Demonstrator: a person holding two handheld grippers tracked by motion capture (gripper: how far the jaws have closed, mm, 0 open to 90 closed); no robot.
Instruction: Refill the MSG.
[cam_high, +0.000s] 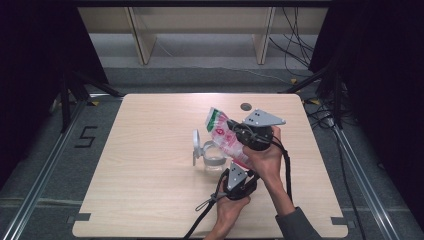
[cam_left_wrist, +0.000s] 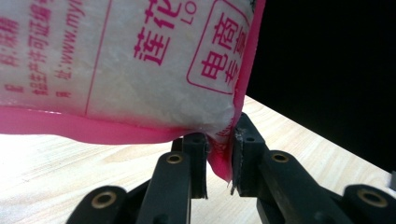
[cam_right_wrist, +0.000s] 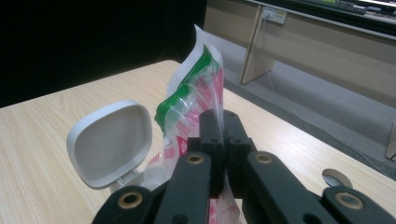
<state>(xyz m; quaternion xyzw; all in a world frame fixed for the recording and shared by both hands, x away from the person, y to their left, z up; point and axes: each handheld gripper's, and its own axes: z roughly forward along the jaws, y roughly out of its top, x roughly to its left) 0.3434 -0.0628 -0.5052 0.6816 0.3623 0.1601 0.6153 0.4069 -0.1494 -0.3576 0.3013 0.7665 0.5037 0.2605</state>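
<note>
A plastic bag (cam_high: 221, 131) of white grains, printed in pink with a green top, hangs tilted over the table. My right gripper (cam_high: 233, 126) is shut on its upper part, and in the right gripper view the jaws (cam_right_wrist: 222, 116) pinch the film below the green band (cam_right_wrist: 187, 93). My left gripper (cam_high: 241, 169) is shut on the bag's pink bottom seam (cam_left_wrist: 223, 163), under the grain-filled body (cam_left_wrist: 140, 60). Below the bag stands a clear container (cam_high: 215, 161) with its white flip lid (cam_high: 196, 144) swung open; that lid (cam_right_wrist: 112, 142) stands left of the bag.
The wooden table (cam_high: 150, 175) has a round cable hole (cam_high: 245, 106) near its far edge, also close to my right gripper (cam_right_wrist: 338, 177). Beyond the table are wooden shelf legs (cam_high: 142, 45) and loose cables (cam_high: 295, 45) on the floor.
</note>
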